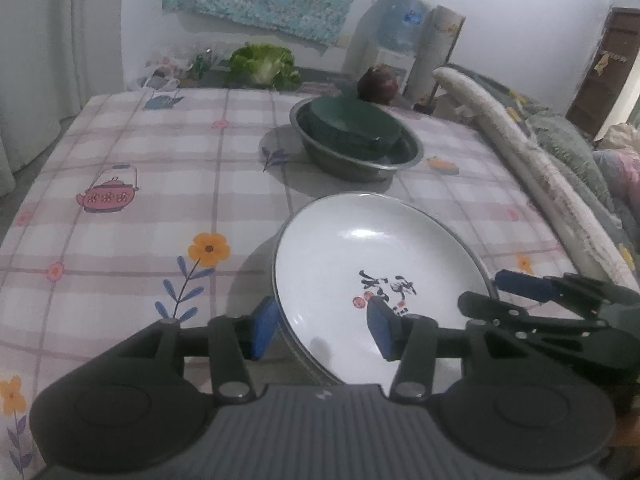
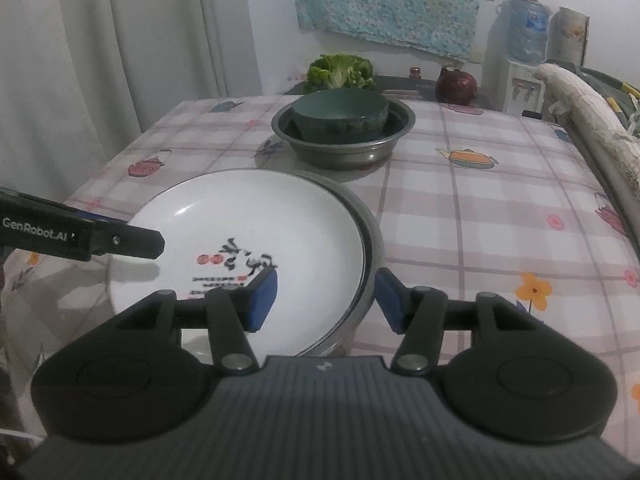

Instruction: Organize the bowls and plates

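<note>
A white plate [image 1: 372,264] with black and red writing lies on top of a stack of plates near the table's front edge; it also shows in the right wrist view [image 2: 256,224]. My left gripper [image 1: 322,330] is open, its jaws straddling the plate's left rim. My right gripper [image 2: 326,300] is open, its jaws straddling the right rim; it also shows in the left wrist view [image 1: 516,292]. Farther back a dark green bowl [image 1: 356,124] sits upside down in a metal basin [image 1: 360,162], also in the right wrist view [image 2: 340,114].
The table has a checked cloth [image 1: 132,216] with flower and teapot prints. A lettuce [image 1: 264,64] and a dark red onion [image 1: 376,86] lie at the far edge. A padded chair back [image 1: 532,160] stands along the right side. A curtain [image 2: 120,60] hangs at left.
</note>
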Available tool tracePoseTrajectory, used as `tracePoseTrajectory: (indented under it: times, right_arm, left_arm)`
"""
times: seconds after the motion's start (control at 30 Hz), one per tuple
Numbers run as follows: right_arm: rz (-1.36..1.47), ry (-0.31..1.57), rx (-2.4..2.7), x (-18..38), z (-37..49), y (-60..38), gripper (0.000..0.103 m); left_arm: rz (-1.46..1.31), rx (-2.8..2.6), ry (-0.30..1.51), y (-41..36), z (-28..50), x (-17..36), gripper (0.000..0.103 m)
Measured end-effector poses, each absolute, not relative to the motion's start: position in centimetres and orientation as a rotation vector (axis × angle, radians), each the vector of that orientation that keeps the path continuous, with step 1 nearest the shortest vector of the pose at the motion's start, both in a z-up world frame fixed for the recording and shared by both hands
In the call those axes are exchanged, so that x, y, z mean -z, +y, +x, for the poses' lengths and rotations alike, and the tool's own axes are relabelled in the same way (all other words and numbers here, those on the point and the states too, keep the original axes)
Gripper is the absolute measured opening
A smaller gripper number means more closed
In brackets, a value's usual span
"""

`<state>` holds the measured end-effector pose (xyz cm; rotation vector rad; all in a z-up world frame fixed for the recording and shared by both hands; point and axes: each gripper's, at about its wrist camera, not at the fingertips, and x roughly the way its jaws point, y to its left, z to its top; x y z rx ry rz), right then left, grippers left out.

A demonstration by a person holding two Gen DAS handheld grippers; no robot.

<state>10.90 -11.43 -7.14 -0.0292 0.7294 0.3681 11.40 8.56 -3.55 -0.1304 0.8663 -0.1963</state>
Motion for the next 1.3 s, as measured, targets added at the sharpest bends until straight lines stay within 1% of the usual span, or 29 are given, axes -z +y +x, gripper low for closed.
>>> tracePoseTrajectory:
  times: [0.17,0.3,0.43,0.63,0.7,0.8,0.83,0.87,1.3]
  right_arm:
    - [-0.014,0.713,-0.375,6.7,10.5,-11.4,0.054]
    - [0.015,0.683,-0.367,5.9,10.0,-11.9,0.054]
    - [0.078,0.691,-0.333,5.9,10.1,-13.3,0.054]
    - [0.206,0.750,-0.316,7.4,11.4,-15.1,0.054]
    - [0.224,0.773,-0.319,8.0,12.0,-15.1,0.054]
    - [0.231,0.784,-0.332,8.7,12.5,-14.8,0.045]
    - [0.230,0.785,-0.340,8.8,12.6,-14.8,0.040]
    - [0.228,0.786,-0.347,8.8,12.6,-14.6,0.037]
    - [0.195,0.788,-0.349,8.4,12.7,-14.9,0.039]
  left_arm:
    - [-0.091,0.203,0.800,8.2,10.6,2.3,0.052]
    - [-0.040,0.152,0.765,8.0,10.6,2.6,0.053]
    - [-0.066,0.124,0.806,8.4,11.7,4.2,0.051]
    - [-0.143,0.152,0.865,8.7,13.2,6.2,0.049]
    - [-0.140,0.140,0.875,8.5,13.6,6.5,0.045]
    - [-0.143,0.138,0.885,8.5,13.7,6.5,0.045]
    - [-0.146,0.138,0.887,8.6,13.8,6.5,0.045]
    - [-0.144,0.139,0.890,8.6,13.8,6.5,0.045]
    - [-0.151,0.173,0.909,8.4,12.3,6.2,0.046]
